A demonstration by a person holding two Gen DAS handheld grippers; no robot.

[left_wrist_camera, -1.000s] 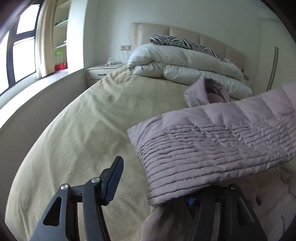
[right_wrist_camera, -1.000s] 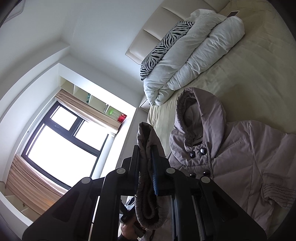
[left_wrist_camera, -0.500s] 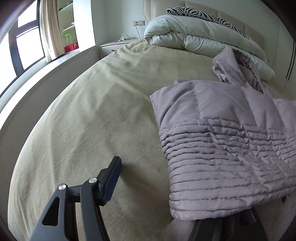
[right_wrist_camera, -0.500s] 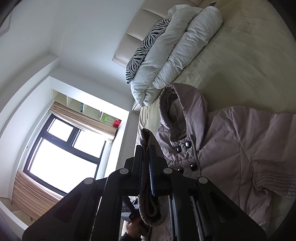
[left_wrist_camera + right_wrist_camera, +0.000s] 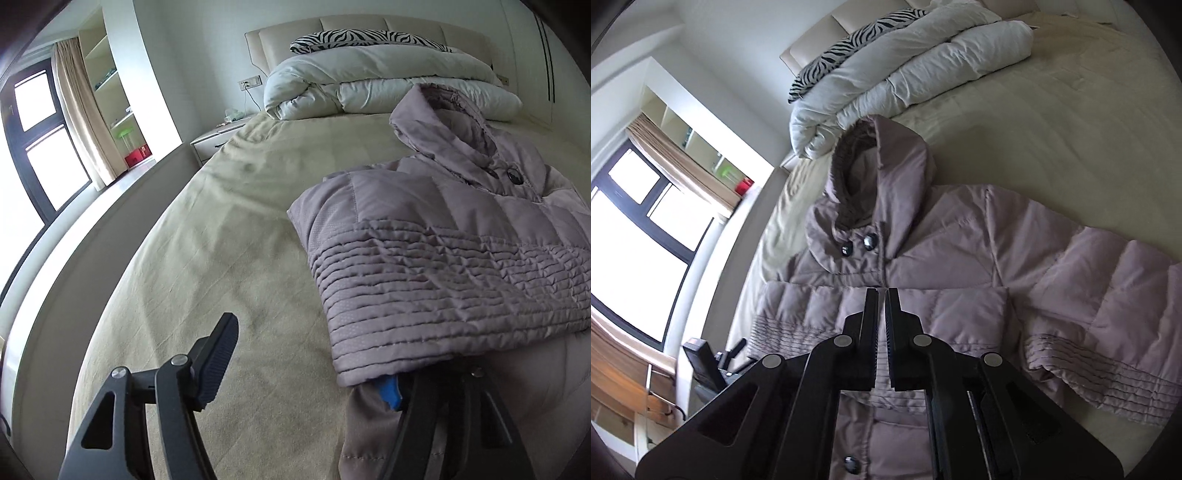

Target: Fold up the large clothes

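Observation:
A mauve hooded puffer jacket [image 5: 923, 258] lies face up on the bed, hood toward the headboard. One sleeve [image 5: 443, 266] is folded across the chest; the other sleeve [image 5: 1108, 295] stretches out to the side. My left gripper [image 5: 310, 354] is open beside the folded sleeve; its right finger is under the sleeve's cuff, only a blue pad [image 5: 389, 391] showing. My right gripper [image 5: 882, 325] hovers above the jacket's front, jaws nearly closed with a thin gap and nothing between them.
The bed [image 5: 221, 258] has a beige cover. A folded white duvet [image 5: 369, 85] and zebra pillow [image 5: 369, 37] lie at the headboard. A nightstand [image 5: 218, 136] and window [image 5: 40, 147] are on the left. An exercise machine [image 5: 709, 362] stands beside the bed.
My right gripper has let go of the sleeve cuff it held and now hovers empty over the chest. The sleeve has been laid flat across the jacket.

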